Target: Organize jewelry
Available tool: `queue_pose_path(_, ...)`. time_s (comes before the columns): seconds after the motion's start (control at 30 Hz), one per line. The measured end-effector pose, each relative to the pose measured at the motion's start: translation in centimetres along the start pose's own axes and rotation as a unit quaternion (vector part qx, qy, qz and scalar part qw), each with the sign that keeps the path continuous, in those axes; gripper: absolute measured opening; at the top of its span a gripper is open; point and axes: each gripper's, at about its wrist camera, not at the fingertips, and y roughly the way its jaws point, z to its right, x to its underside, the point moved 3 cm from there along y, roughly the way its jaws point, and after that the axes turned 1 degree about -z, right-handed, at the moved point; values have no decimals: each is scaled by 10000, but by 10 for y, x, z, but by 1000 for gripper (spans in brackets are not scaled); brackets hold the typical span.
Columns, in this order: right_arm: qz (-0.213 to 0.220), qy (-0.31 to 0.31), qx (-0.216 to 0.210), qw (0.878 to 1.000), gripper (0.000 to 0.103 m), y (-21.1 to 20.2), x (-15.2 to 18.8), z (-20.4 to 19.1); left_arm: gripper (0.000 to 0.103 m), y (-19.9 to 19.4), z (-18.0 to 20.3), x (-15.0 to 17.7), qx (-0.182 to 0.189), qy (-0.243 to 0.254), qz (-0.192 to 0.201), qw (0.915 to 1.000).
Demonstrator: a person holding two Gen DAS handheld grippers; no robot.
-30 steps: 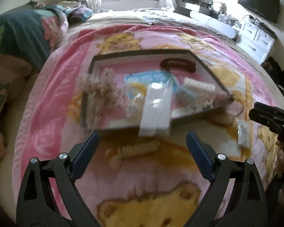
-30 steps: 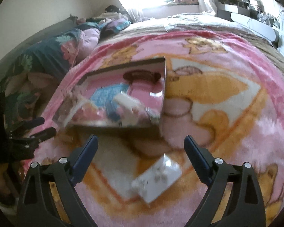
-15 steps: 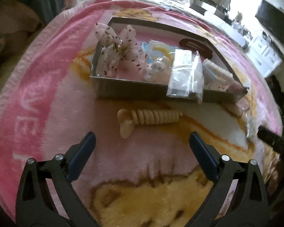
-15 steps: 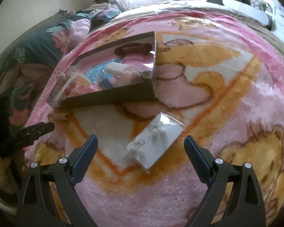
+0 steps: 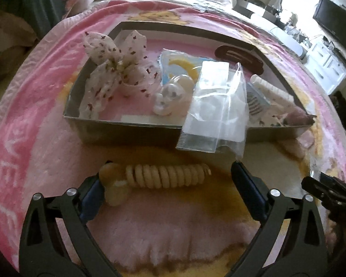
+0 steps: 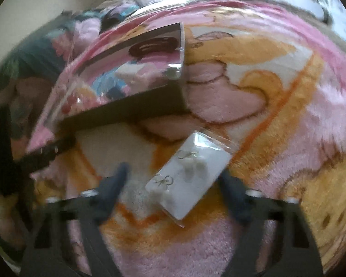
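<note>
Two grabs closing in at once: the left gripper, wide, has just been narrowing around the spiral hair tie beside the tray; the right gripper, half-closed, has been squeezing toward the earring packet, whose slick plastic could skid away across the blanket

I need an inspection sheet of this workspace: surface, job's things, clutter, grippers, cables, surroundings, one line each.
Surface: pink plush bear-print blanket on a bed.
Job's things: cream spiral hair clip and white earring card in a clear bag lie on the blanket; shallow dark-rimmed tray holds a white spotted bow, pearl pieces, a brown barrette; a clear plastic bag overhangs its rim.
Clutter: nothing seen.
Grippers: left gripper open around the hair clip; right gripper has just been closing, the earring card between its jaws, contact blurred.
Cables: nothing seen.
Surroundings: floral bedding, white drawers, dark screen.
</note>
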Motion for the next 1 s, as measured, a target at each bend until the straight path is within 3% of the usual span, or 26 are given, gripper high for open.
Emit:
queue_pose_path(0.07,37,-68,-220,9997,44,-3,1,-4,77,0,-1,0,-77,66,20,9999)
queue_pose_path(0.17,44,-163,-509,9986,42,-6,2,-12,68,-6,-9,1,-21,40,58,10000)
queue_pose_path(0.47,198,-719,-1098,9911,40,-31,2,-62,67,-40,-32,8,158,-105,214,9996)
queue_pose_path(0.77,512,-1139,-1172,9852,40,-53,-26,-96,67,-91,-50,-13,95,-100,687,9975)
queue_pose_path(1.0,700,-1260,-1098,9835,40,-54,-61,-106,67,-95,-50,-42,6,2,845,9964)
